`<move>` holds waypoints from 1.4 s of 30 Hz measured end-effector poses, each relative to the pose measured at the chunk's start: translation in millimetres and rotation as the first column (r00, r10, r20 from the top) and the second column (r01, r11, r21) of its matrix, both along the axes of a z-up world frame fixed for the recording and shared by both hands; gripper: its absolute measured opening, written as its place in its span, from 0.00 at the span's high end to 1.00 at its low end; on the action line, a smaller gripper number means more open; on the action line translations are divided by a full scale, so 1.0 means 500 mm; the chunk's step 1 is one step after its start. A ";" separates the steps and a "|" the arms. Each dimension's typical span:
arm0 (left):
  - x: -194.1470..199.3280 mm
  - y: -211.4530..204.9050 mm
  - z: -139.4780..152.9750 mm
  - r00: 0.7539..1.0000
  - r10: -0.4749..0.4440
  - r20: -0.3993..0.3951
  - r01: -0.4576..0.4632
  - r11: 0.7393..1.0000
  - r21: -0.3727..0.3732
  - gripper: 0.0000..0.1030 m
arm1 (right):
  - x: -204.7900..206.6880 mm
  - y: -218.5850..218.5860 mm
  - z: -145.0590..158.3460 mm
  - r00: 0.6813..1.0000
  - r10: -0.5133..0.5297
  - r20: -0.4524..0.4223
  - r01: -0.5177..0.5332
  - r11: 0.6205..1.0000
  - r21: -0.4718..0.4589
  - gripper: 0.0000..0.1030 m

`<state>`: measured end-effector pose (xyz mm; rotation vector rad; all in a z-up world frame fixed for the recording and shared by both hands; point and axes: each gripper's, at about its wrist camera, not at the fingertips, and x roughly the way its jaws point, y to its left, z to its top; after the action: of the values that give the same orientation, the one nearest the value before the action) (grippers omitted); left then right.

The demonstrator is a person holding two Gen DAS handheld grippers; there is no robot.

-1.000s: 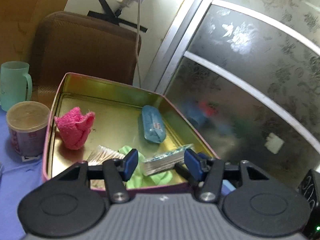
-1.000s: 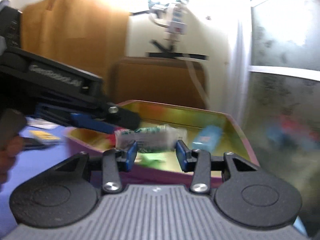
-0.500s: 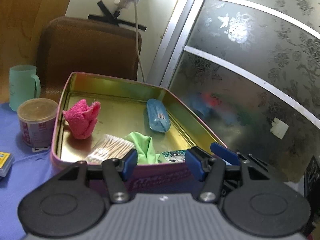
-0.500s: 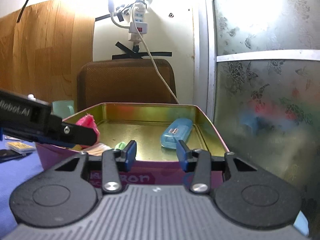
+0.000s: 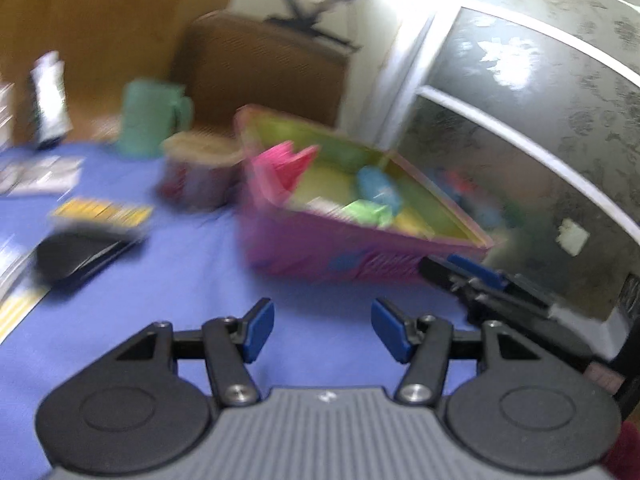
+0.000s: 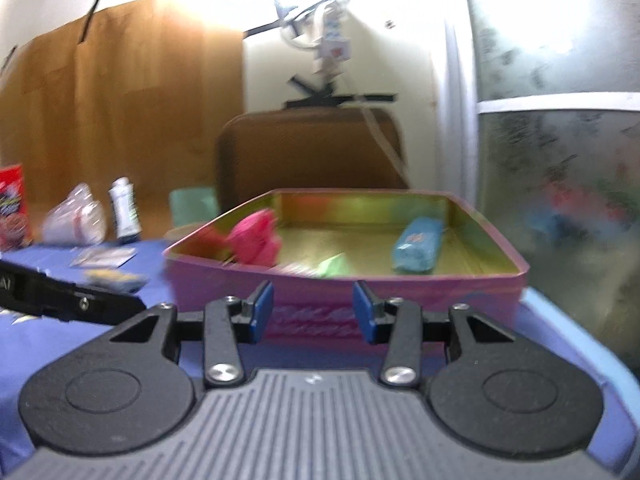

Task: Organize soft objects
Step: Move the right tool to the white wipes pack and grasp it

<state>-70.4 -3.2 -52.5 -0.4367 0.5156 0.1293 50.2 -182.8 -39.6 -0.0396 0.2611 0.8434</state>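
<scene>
A pink tin tray [image 5: 360, 256] [image 6: 400, 292] with a golden inside stands on the blue tablecloth. In it lie a pink cloth [image 5: 286, 168] [image 6: 254, 238], a green cloth [image 5: 366, 212] [image 6: 334, 265] and a blue pouch [image 5: 378, 186] [image 6: 418, 249]. My left gripper [image 5: 322, 330] hangs open and empty over the blue cloth, in front of the tray's near left corner. Open and empty too, my right gripper [image 6: 313, 312] sits just before the tray's front wall. The left view is blurred by motion.
Left of the tray stand a lidded tub [image 5: 200, 172], a green mug [image 5: 154, 122] [image 6: 192, 204] and a white bottle [image 5: 50, 98] [image 6: 126, 210]. A black flat object [image 5: 76, 256], yellow packets [image 5: 104, 210] and papers lie on the cloth. A brown chair back [image 6: 312, 152] stands behind; frosted glass panels [image 6: 560, 160] to the right.
My left gripper has pulled back and swung left, away from the tray, so table items at the left came into view. The right gripper backed off slightly.
</scene>
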 end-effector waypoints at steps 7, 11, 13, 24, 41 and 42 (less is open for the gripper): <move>-0.144 0.107 -0.042 0.982 0.188 -0.027 -0.189 0.978 -0.084 0.48 | -0.036 0.091 -0.016 0.969 0.213 -0.127 -0.222 0.973 -0.067 0.55; -0.222 0.173 -0.048 0.944 0.329 -0.013 -0.329 0.939 -0.105 0.48 | -0.065 0.162 -0.018 0.926 0.334 -0.175 -0.353 0.931 -0.093 0.55; -0.263 0.205 -0.050 0.913 0.407 -0.008 -0.405 0.907 -0.112 0.48 | -0.083 0.201 -0.017 0.901 0.392 -0.188 -0.415 0.904 -0.102 0.55; -0.386 0.307 -0.083 0.807 0.583 0.092 -0.542 0.794 -0.275 0.48 | -0.191 0.477 0.003 0.741 0.663 -0.111 -0.667 0.705 -0.240 0.21; -0.379 0.290 -0.081 0.801 0.593 0.085 -0.563 0.793 -0.233 0.46 | -0.196 0.398 -0.009 0.647 0.739 -0.188 -0.751 0.576 -0.323 0.34; -0.375 0.286 -0.078 0.802 0.592 0.081 -0.565 0.796 -0.217 0.45 | -0.197 0.369 -0.010 0.644 0.741 -0.190 -0.754 0.572 -0.322 0.34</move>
<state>-258.0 139.6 -91.6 -0.7752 0.2322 0.6472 -48.3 1.8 -44.7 -0.5387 0.4515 1.6519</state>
